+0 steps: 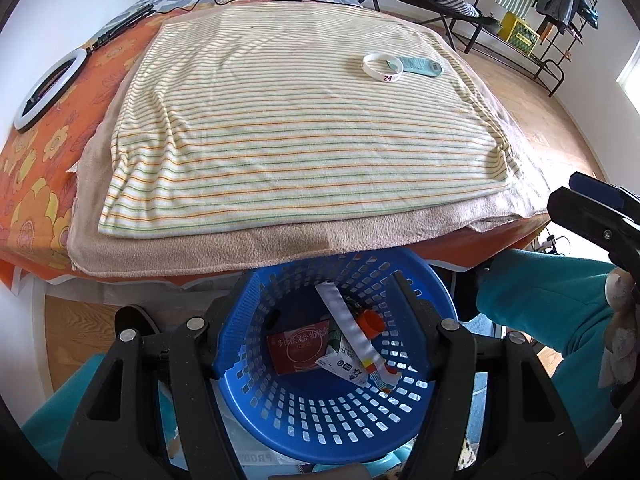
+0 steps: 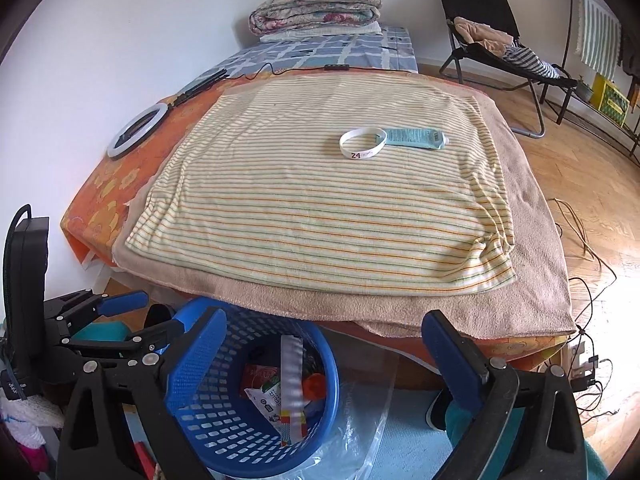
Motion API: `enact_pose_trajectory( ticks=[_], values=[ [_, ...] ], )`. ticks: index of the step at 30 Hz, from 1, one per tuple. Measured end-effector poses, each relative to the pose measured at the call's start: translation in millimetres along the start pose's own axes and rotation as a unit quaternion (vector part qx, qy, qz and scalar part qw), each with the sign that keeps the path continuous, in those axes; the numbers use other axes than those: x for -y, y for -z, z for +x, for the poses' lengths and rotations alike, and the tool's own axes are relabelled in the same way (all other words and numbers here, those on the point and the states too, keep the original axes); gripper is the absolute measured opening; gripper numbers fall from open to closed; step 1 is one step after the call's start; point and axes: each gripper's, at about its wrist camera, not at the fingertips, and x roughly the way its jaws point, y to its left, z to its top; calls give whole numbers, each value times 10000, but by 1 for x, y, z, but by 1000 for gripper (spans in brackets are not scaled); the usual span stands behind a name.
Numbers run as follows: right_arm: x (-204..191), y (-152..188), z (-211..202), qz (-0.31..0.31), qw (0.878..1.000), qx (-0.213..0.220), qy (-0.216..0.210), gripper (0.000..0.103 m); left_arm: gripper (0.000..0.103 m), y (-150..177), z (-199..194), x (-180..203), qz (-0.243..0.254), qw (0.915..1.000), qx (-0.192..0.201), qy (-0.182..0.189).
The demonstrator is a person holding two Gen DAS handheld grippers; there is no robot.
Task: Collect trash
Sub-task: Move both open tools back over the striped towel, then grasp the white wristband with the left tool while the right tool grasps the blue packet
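A blue perforated basket [image 1: 332,432] [image 2: 224,432] stands on the floor at the foot of the bed. It holds a red box [image 1: 298,346], a long white strip [image 1: 352,328], an orange cap [image 1: 370,322] and a white printed packet [image 2: 272,400]. On the striped towel [image 1: 280,140] lie a white wristband [image 1: 383,66] [image 2: 363,142] marked 24 and a teal tube [image 1: 420,65] [image 2: 416,137], touching each other. My left gripper [image 1: 320,308] [image 2: 152,312] hangs open over the basket, holding nothing. My right gripper [image 2: 324,354] [image 1: 564,190] stands wide open and empty beside the basket, in front of the bed edge.
A ring light [image 2: 134,130] and its cable lie on the orange sheet at the left. A folded quilt [image 2: 316,8] sits at the bed's far end. A folding chair [image 2: 496,40] and clothes rack [image 1: 552,8] stand right. Cables [image 2: 580,240] trail on the wooden floor. Clear plastic [image 2: 360,420] lies beside the basket.
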Motion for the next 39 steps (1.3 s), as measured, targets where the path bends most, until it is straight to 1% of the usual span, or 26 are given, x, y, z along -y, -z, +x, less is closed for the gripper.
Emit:
enact_pose_trajectory(
  ticks=[5, 9, 11, 18, 21, 25, 28, 31, 33, 35, 37, 39],
  values=[
    [7, -15, -10, -41, 9999, 142, 5, 100, 68, -16, 0, 11, 92, 9999, 91, 54],
    [15, -29, -15, -62, 9998, 168, -52, 100, 68, -31, 1, 19, 185, 9997, 144, 102],
    [21, -39, -20, -66, 9997, 209, -100, 100, 68, -39, 1, 22, 227, 9995, 185, 128],
    [56, -84, -37, -64, 9979, 646, 0, 103, 68, -77, 12, 36, 362, 9986, 283, 271],
    [74, -102, -34, -22, 9976, 690, 53, 103, 68, -98, 19, 42, 392, 9980, 335, 359],
    [97, -123, -18, 133, 9977, 648, 110, 102, 68, -128, 32, 47, 442, 9973, 410, 418],
    [114, -136, 0, 323, 9978, 572, 105, 100, 68, -151, 44, 49, 444, 9970, 449, 455],
    [128, -146, 22, 487, 9975, 491, 162, 93, 67, -172, 59, 47, 393, 9971, 443, 487],
    [136, -153, 38, 537, 9977, 395, 123, 87, 68, -184, 70, 45, 351, 9972, 423, 505],
    [143, -160, 54, 584, 9977, 309, 128, 84, 67, -195, 81, 43, 317, 9973, 391, 536],
    [150, -165, 69, 664, 9975, 239, 98, 80, 65, -204, 93, 42, 307, 9974, 364, 548],
    [157, -171, 83, 776, 9968, 168, 7, 74, 55, -214, 105, 42, 288, 9974, 305, 581]
  ],
)
